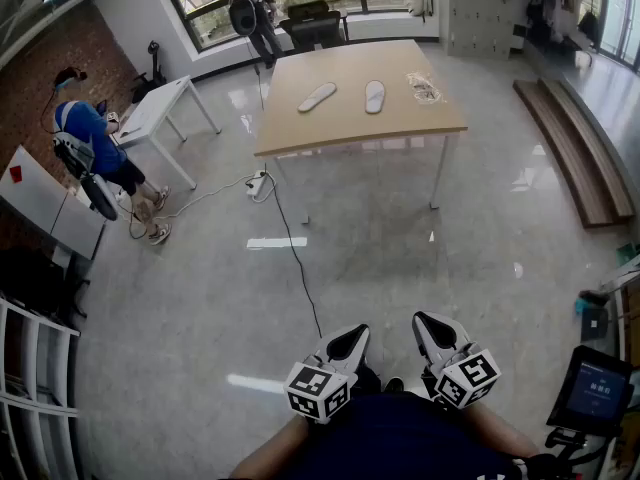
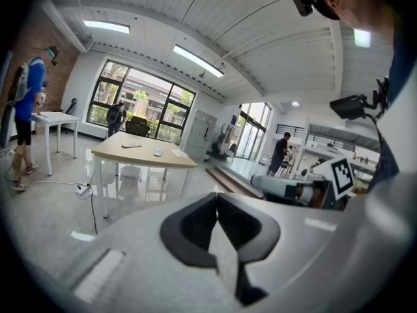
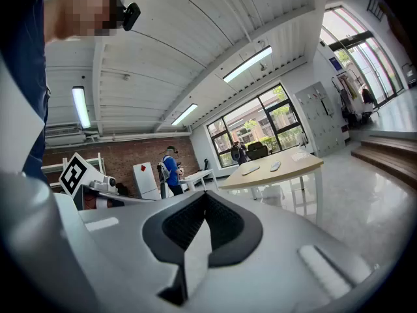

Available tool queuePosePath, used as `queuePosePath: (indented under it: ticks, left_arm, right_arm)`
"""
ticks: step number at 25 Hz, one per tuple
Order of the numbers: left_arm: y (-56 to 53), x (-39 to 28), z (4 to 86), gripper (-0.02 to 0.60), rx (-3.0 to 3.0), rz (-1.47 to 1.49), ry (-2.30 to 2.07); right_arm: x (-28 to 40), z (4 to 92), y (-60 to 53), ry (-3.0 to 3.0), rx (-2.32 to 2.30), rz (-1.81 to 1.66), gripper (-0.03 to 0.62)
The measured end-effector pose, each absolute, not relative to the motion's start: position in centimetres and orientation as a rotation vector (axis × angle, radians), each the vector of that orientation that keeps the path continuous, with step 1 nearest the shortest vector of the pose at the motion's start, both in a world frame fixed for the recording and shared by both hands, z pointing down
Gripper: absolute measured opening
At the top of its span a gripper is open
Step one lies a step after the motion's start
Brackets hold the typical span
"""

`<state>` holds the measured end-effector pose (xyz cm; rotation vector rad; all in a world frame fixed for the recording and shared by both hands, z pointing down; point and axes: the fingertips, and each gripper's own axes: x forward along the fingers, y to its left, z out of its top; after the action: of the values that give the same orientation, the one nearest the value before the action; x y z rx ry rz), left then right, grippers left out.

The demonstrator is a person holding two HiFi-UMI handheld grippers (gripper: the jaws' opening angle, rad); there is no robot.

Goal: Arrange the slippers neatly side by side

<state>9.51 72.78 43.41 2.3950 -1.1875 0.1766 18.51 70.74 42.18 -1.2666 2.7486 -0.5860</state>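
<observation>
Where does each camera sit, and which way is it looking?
Head view: on the person's head, looking steeply down at floor and table; left gripper, right gripper and forearms show below.
Left gripper view: on the left gripper, looking along its shut jaws toward the table.
Right gripper view: on the right gripper, likewise, jaws shut.
All three share the table with the slippers.

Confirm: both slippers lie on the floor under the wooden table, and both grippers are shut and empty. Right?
Not the floor. The slippers lie on top of the wooden table, apart from each other; the head view shows it. The left gripper and right gripper are indeed shut and empty.
</observation>
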Motion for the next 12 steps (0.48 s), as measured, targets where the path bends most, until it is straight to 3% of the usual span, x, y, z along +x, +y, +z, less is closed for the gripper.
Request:
queuePosePath:
  ticks: [6,12]
  left_arm:
    - [71.2,9.7,42.9,0.003,2.410,0.164,-1.146]
    - [61.9,8.9,43.6,0.005,2.429,0.125,-1.109]
  right_arm:
    - [18.8,41.8,69.1,2.737,-1.335,-0.571,0.011]
    - [17.9,42.7,60.0,2.727,-1.398,-0.548,0.011]
